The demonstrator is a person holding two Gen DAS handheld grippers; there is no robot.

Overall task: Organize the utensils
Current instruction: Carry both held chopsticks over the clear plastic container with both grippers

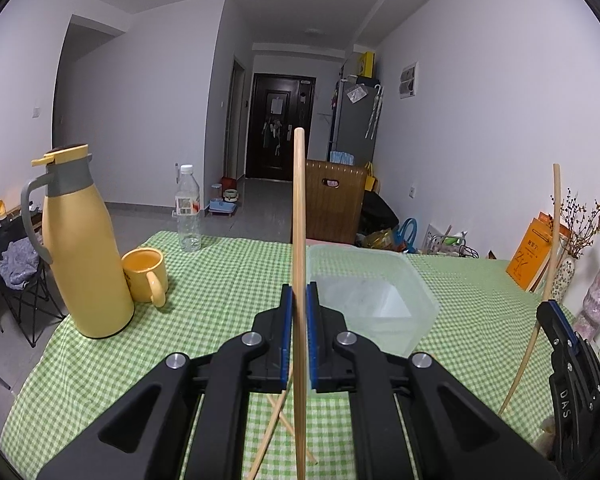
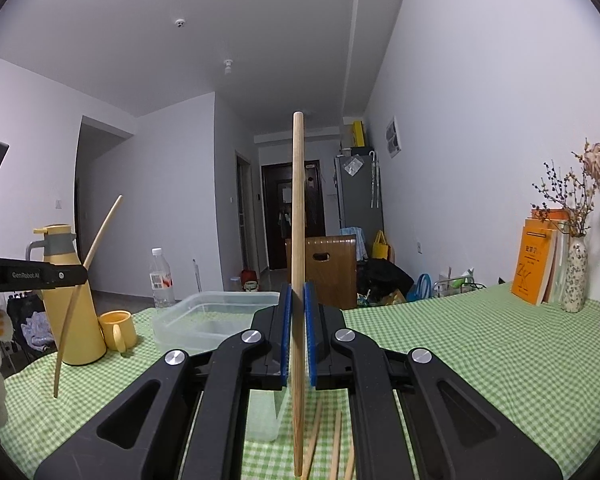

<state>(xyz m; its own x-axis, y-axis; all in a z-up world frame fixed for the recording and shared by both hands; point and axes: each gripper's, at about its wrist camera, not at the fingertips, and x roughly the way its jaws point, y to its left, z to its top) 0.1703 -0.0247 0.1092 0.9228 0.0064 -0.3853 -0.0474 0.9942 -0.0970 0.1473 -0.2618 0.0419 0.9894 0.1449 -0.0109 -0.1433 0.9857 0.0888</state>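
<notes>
Green-check tablecloth (image 1: 227,280), hallway w/ dark door behind; both claws up, each clamped on one chopstick.
L claw (image 1: 299,312): pads closed on upright chopstick (image 1: 298,208); clear tub (image 1: 380,300) just ahead-right, yellow jug (image 1: 81,248) + mug (image 1: 143,274) ahead-left, loose sticks (image 1: 277,424) on cloth beneath. R claw (image 2: 298,312): shut on upright chopstick (image 2: 297,240); tub ahead-left, more loose sticks (image 2: 334,448) below.

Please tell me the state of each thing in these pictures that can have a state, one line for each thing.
Left gripper: jaws shut on an upright wooden chopstick.
Right gripper: jaws shut on a second upright wooden chopstick.
Clear plastic container: no lid, looks empty.
Yellow thermos jug: upright, lid closed.
Yellow mug: upright.
Clear plastic bottle: upright, capped.
Loose wooden chopsticks: lying on the green checked tablecloth.
</notes>
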